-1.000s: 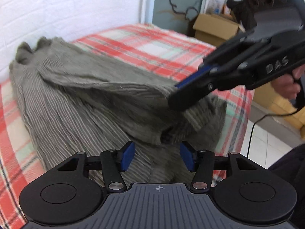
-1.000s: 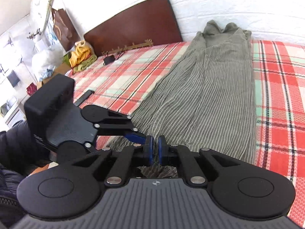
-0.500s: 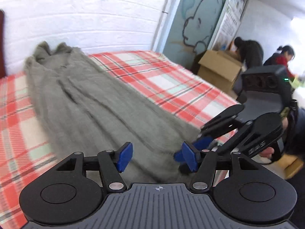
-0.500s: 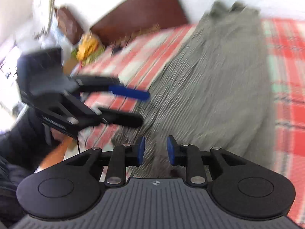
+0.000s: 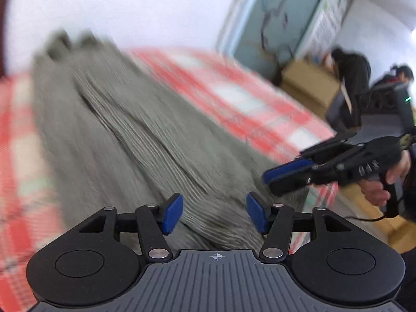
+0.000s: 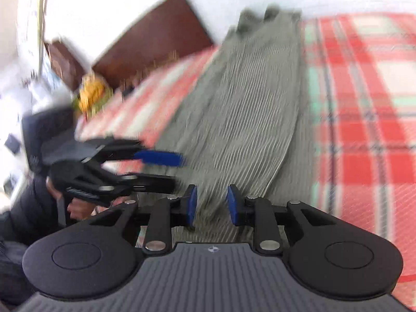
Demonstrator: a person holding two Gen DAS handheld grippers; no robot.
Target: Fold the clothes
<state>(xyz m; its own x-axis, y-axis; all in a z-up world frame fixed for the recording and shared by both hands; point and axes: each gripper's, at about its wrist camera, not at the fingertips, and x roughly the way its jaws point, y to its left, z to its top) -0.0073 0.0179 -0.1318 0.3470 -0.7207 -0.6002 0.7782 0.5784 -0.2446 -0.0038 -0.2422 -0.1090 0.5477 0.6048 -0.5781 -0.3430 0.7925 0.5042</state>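
Grey garment [image 5: 135,140]: soft, light, limp; take its near hem.
Left gripper [image 5: 213,214]: wide open, empty.
Right gripper [image 6: 211,205]: parted, empty.

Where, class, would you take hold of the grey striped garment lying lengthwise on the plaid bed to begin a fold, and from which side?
Probably at the near hem of the grey garment, one corner each. It lies long and flat, far end by the wall, hem just ahead of both open grippers: the left gripper takes the left corner, the right gripper the right, coming in low from the bed's near edge.
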